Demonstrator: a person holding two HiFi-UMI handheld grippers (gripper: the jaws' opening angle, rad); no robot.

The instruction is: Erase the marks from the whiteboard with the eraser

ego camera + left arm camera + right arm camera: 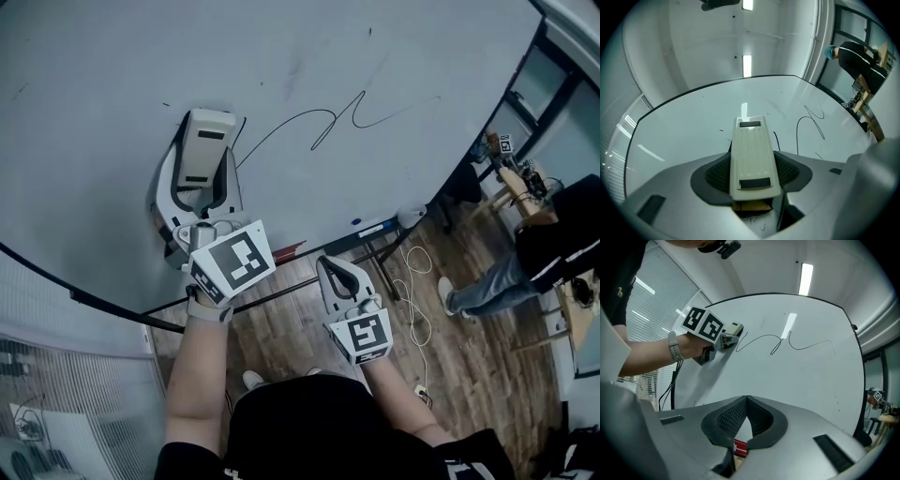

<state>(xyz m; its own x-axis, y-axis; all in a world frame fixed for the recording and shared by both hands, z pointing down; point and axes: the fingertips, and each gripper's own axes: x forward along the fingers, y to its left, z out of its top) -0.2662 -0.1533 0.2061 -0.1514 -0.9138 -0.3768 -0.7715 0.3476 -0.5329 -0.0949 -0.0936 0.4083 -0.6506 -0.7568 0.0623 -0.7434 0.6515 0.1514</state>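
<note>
Eraser (751,157) is clamped between the jaws of the left hand-held gripper (201,187) and lies against the whiteboard (281,56), just left of where the long looping black line (328,122) begins. Bare board spreads above and to the right, while the board's lower edge (112,305) runs close below the gripper. The right hand-held gripper (746,404) hangs off the board with its jaws together, holding nothing. A person (548,248) stands far right on the wooden floor (469,366).
</note>
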